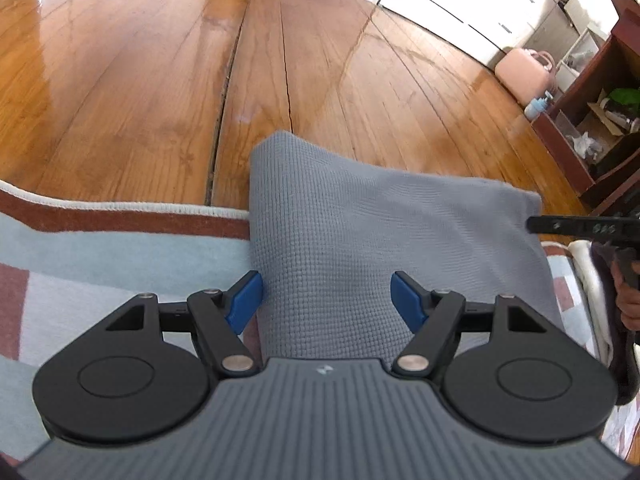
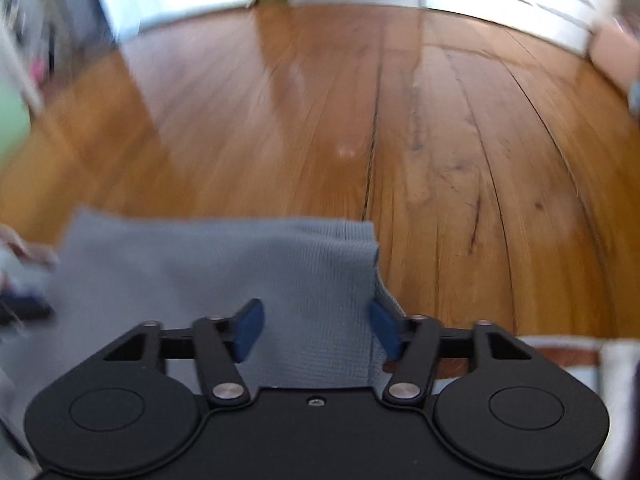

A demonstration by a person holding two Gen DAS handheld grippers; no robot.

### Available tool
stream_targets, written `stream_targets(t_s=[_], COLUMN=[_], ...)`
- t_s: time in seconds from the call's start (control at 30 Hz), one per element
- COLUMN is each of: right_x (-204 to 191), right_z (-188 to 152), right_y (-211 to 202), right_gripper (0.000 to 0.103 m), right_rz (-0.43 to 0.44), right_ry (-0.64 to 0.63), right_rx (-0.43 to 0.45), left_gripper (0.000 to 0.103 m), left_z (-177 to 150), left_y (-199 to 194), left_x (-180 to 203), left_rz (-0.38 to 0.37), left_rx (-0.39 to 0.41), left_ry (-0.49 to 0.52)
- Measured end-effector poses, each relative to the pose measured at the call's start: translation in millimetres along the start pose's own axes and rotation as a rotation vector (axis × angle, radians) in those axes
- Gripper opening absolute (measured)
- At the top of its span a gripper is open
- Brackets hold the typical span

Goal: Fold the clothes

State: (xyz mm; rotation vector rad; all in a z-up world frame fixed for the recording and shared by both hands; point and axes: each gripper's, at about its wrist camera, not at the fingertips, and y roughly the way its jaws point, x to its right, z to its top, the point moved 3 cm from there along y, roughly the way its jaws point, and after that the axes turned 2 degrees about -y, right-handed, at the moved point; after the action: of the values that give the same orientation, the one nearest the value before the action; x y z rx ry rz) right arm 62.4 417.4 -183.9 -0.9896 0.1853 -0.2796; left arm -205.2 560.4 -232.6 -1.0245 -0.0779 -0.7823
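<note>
grey knit garment [image 1: 360,232] lies in a compact rectangle half off the rug [image 1: 100,248]; left gripper [image 1: 326,300] and right gripper [image 2: 316,332] jaws wide open, holding nothing; fits mid-fold or finished.

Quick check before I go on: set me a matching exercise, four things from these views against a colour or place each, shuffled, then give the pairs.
Things:
1. grey garment
2. rug
3. pink case
4. left gripper

Descriptions:
A. by the white cabinets, on the floor
B. jaws open above the knit fabric
C. folded, reaching from rug onto wood floor
D. pale blue with a brown band and white edge

Pairs: 1-C, 2-D, 3-A, 4-B
</note>
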Motion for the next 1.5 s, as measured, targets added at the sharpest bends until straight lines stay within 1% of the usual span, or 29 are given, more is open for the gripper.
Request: stream_targets(t_s=[0.03,0.07,0.1,0.13,0.17,0.23,0.27,0.33,0.37,0.4,0.43,0.47,0.57,0.67,0.7,0.73,0.87,0.9,0.93,0.97,1.0,1.07,1.1,1.13,1.2,1.27,1.37,1.43,1.5], right_x=[-1.4,-2.5,0.4,4.3,8.4,20.4,26.4,42.1,37.4,32.6,27.8,23.1,8.8,-6.2,-23.7,-41.5,-96.1,-110.5,-127.8,-139.7,-151.7,-175.4,-183.7,-189.3,-200.5,-212.7,-227.9,-241.1,-254.1], right_z=[-2.8,-5.4,-5.3,-5.5,-5.7,-8.3,-9.6,-12.5,-17.1,-21.6,-26.1,-30.6,-44.0,-57.2,-59.7,-62.5,-70.8,-73.8,-79.1,-83.0,-86.8,-94.4,-96.5,-98.1,-101.2,-105.2,-111.3,-115.4,-119.4], right_y=[0.9,1.5,-1.7,-5.0,-8.2,-9.5,-10.5,-19.1,-27.7,-36.4,-45.0,-53.7,-80.1,-106.5,-110.3,-112.5,-107.5,-106.5,-108.5,-110.1,-111.8,-115.1,-115.8,-114.7,-112.3,-106.4,-108.8,-93.9,-79.3], right_gripper=[0.065,0.058,0.052,0.04,0.032,0.034,0.033,0.033,0.036,0.039,0.044,0.045,0.046,0.047,0.047,0.049,0.054,0.055,0.055,0.055,0.056,0.059,0.061,0.061,0.063,0.063,0.063,0.066,0.068], right_rz=[-0.008,-0.015,-0.014,-0.046,-0.08,-0.206,-0.267,-0.283,-0.249,-0.214,-0.179,-0.145,-0.041,0.063,0.084,0.104,0.224,0.239,0.234,0.232,0.23,0.225,0.227,0.227,0.227,0.226,0.23,0.157,0.081], right_ry=[-0.03,-0.059,-0.073,-0.09,-0.107,-0.1,-0.094,0.022,0.033,0.043,0.054,0.064,0.096,0.123,0.058,0.0,-0.12,-0.174,-0.25,-0.308,-0.366,-0.48,-0.509,-0.526,-0.56,-0.628,-0.685,-0.716,-0.747], right_rx=[-0.012,-0.023,-0.012,-0.002,0.007,0.033,0.045,0.048,0.056,0.064,0.073,0.081,0.106,0.13,0.13,0.128,0.097,0.077,0.062,0.066,0.071,0.081,0.087,0.089,0.092,0.071,0.087,0.094,0.103], left_gripper=[0.07,0.07,0.07,0.07,0.07,0.07,0.07,0.07,0.07,0.07,0.071,0.071,0.072,0.077,0.078,0.078,0.079,0.081,0.081,0.08,0.076,0.052,0.031,0.019,0.019,0.019,0.019,0.018,0.018], left_z=[-0.6,-1.1,-1.5,-2.0,-2.2,-2.7,-2.8,-2.0,-1.6,-1.9,-2.4,-2.9,-4.6,-11.0,-13.7,-18.4,-37.4,-42.4,-47.3,-48.2,-48.3,-48.6,-48.7,-48.8,-49.1,-49.3,-46.3,-44.0,-40.7], left_y=[0.7,0.6,0.5,0.4,0.5,0.8,0.5,-1.5,-2.6,-3.2,-3.7,-4.3,-10.9,-16.7,-19.5,-19.6,-19.2,-18.1,-16.9,-16.5,-16.2,-15.7,-15.5,-15.2,-14.8,-14.3,-13.3,-13.7,-15.2], left_x=[0.2,-0.3,-1.0,-1.8,-3.2,-6.4,-7.5,-9.6,-10.5,-10.6,-10.6,-10.6,-12.0,-25.2,-29.5,-34.2,-53.1,-57.0,-60.8,-59.9,-58.1,-54.5,-52.7,-51.0,-47.4,-43.8,-46.3,-45.8,-41.2], left_rz=[0.004,0.004,0.003,0.002,0.011,0.03,0.041,0.044,0.049,0.071,0.095,0.12,0.089,0.002,-0.023,-0.066,-0.254,-0.286,-0.315,-0.323,-0.327,-0.335,-0.339,-0.343,-0.351,-0.359,-0.424,-0.457,-0.485], left_rx=[-0.001,-0.002,-0.003,-0.004,-0.006,-0.01,-0.009,-0.008,-0.011,-0.027,-0.046,-0.065,-0.11,-0.154,-0.166,-0.193,-0.308,-0.324,-0.338,-0.336,-0.33,-0.32,-0.314,-0.309,-0.298,-0.288,-0.283,-0.274,-0.262], left_ry=[0.004,0.002,0.0,-0.002,-0.002,-0.002,0.0,-0.006,-0.011,-0.004,0.006,0.015,-0.01,-0.122,-0.153,-0.21,-0.456,-0.513,-0.57,-0.57,-0.561,-0.541,-0.532,-0.522,-0.503,-0.483,-0.524,-0.558,-0.561])
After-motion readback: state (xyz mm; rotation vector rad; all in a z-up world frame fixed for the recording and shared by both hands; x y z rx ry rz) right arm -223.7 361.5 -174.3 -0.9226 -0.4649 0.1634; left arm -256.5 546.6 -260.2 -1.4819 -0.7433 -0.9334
